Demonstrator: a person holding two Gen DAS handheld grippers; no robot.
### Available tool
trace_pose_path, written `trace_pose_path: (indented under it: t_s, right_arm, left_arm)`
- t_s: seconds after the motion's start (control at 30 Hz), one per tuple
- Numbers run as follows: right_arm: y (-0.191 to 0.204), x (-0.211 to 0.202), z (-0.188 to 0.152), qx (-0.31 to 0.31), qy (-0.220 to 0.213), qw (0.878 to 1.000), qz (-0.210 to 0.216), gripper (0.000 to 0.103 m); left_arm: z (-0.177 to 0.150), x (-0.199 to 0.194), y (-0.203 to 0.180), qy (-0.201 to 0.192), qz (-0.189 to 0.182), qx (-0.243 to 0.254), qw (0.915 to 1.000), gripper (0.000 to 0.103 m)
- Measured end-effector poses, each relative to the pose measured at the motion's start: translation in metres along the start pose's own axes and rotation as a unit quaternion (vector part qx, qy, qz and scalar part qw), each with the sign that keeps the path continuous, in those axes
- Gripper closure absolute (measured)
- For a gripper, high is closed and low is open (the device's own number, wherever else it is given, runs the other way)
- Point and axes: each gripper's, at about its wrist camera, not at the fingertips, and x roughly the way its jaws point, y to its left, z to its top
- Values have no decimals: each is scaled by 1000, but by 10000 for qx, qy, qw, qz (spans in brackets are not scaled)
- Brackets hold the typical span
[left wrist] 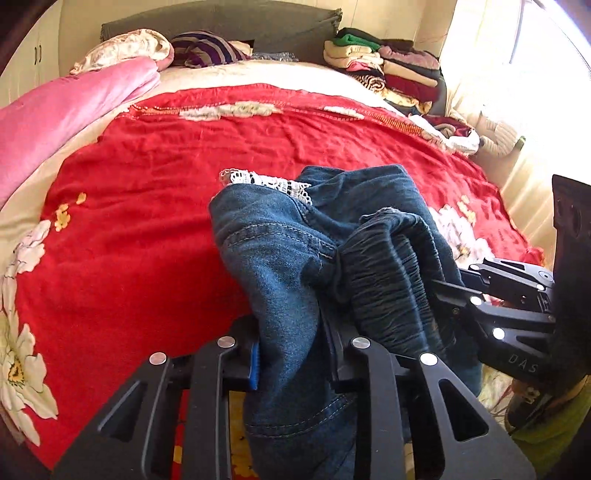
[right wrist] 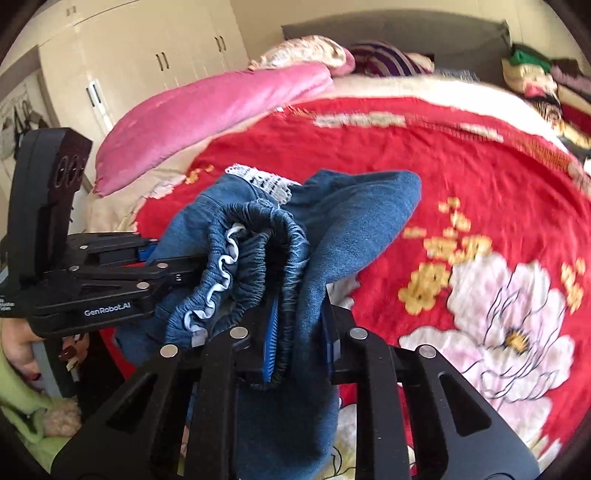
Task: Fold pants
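Observation:
Blue denim pants (left wrist: 295, 266) with an elastic waistband and white lace trim hang bunched between both grippers above the red bedspread. My left gripper (left wrist: 295, 354) is shut on a fold of the denim near the waist. My right gripper (right wrist: 299, 343) is shut on the gathered waistband (right wrist: 258, 254). The right gripper also shows in the left wrist view (left wrist: 443, 295), close on the right. The left gripper shows in the right wrist view (right wrist: 162, 266), close on the left. The pants (right wrist: 351, 221) hide most of the fingertips.
A red floral bedspread (left wrist: 166, 221) covers the bed. A pink quilt (left wrist: 66, 110) lies along its left side. Pillows lie at the grey headboard (left wrist: 221, 22). Stacked folded clothes (left wrist: 388, 70) sit at the far right. White wardrobes (right wrist: 147, 55) stand on the left.

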Motion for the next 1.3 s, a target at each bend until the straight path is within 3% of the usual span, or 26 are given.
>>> trace_pose_path:
  t_s: [0.27,0.6,1.03,1.3]
  right_arm:
    - [-4,-10,30,-190,-243,9994,-172,90]
    - [-20,-4,69,-271,-394,9979,-430,91]
    - [-52,39,81,-171,-47,9975,-679,91]
    - [-64,69,65,-150,361,9934,-1077,85]
  left_arm:
    - [34,-19,-8,-355,120,190,9991,79]
    - [74,-5,-9,-496,263,231,9982,79]
    - [92,41,1,-322,317,209,9988,79]
    - [80,69,12,-102,507,135,9986,69]
